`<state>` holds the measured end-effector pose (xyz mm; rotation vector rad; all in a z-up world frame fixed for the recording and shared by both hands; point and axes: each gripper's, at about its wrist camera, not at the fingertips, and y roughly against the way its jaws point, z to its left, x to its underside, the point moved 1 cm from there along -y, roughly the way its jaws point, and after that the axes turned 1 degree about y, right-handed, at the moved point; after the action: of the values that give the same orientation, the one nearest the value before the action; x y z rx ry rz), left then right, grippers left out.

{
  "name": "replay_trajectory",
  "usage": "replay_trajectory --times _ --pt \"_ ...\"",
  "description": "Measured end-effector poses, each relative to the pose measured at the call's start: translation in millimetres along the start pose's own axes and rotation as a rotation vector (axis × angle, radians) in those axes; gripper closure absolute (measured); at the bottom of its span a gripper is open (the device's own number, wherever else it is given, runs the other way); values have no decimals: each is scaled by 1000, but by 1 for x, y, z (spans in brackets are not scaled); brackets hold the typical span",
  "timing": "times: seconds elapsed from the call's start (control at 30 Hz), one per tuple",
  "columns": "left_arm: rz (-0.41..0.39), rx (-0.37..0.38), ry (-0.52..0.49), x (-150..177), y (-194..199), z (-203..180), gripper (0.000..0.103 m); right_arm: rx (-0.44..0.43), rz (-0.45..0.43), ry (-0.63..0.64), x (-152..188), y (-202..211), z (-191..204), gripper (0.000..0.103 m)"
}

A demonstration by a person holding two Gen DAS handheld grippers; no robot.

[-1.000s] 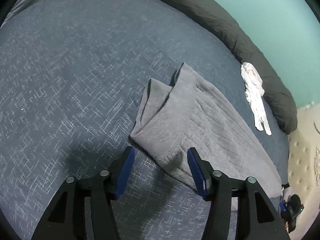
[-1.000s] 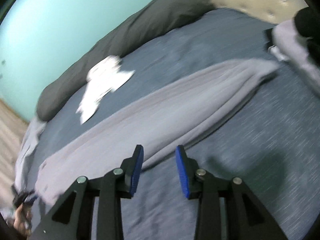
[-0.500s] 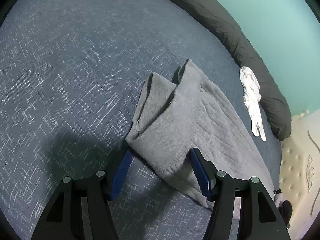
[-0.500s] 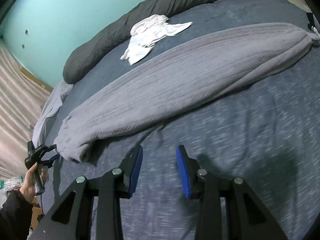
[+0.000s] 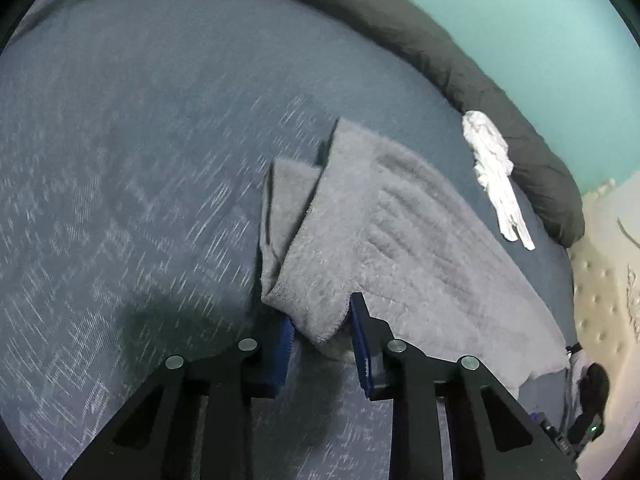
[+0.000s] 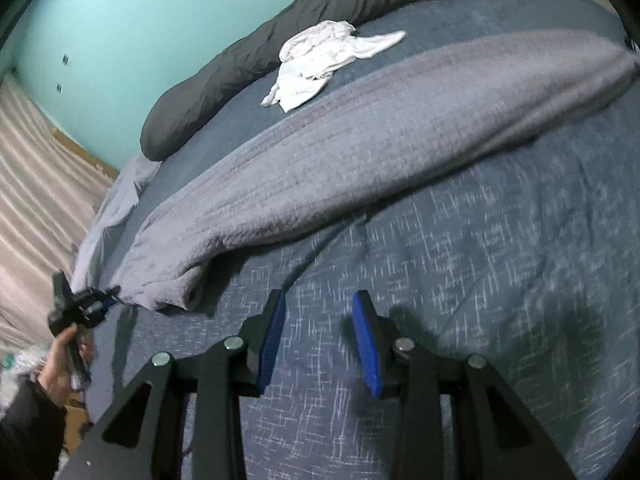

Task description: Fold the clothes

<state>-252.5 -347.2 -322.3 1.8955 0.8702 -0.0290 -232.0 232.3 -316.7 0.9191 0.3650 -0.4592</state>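
Observation:
A long grey knitted garment (image 5: pixel 400 232) lies stretched across the blue bedspread (image 5: pixel 140 160). My left gripper (image 5: pixel 322 328) is at its near folded end, and its jaws are closing, with the bunched fabric pinched between the blue pads. In the right wrist view the same garment (image 6: pixel 360 132) runs diagonally, and a hand (image 6: pixel 60 364) holds the left gripper (image 6: pixel 114 294) at the garment's lower left end. My right gripper (image 6: pixel 318 328) hovers open over bare bedspread (image 6: pixel 480 280), a little short of the garment's long edge, with nothing between its fingers.
A crumpled white garment (image 5: pixel 492 168) (image 6: pixel 320 56) lies beyond the grey one, against a dark rolled duvet (image 5: pixel 460 60) (image 6: pixel 280 40) along the teal wall. A tufted cream headboard (image 5: pixel 608 280) bounds one end. The bed edge and the floor (image 6: pixel 36 208) lie at the left.
The left jaws have narrowed onto the garment's end, which has bunched up between the pads. The right gripper swept along the garment toward the left gripper's end and slowed.

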Motion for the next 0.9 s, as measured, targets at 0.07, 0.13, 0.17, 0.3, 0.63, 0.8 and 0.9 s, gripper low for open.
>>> replay_trajectory --times 0.07,0.13,0.17,0.3,0.63,0.8,0.9 --pt "0 9 13 -2 1 3 65 -11 8 -26 1 -1 -5 68" --pt "-23 9 10 -7 8 2 57 -4 6 -31 1 0 -8 68" --pt "-33 3 7 -10 11 1 53 2 0 -32 1 1 -9 68" --pt "-84 -8 0 -30 22 -3 47 0 -19 -53 -1 4 -12 68" --pt "-9 -4 -87 -64 -16 -25 43 12 -7 -30 3 -3 -8 68" --pt "19 -4 -152 -56 -27 -34 73 17 -2 -30 4 -6 -10 68" --pt "-3 -17 -221 -49 -19 -44 98 18 0 -35 4 -7 -11 68"
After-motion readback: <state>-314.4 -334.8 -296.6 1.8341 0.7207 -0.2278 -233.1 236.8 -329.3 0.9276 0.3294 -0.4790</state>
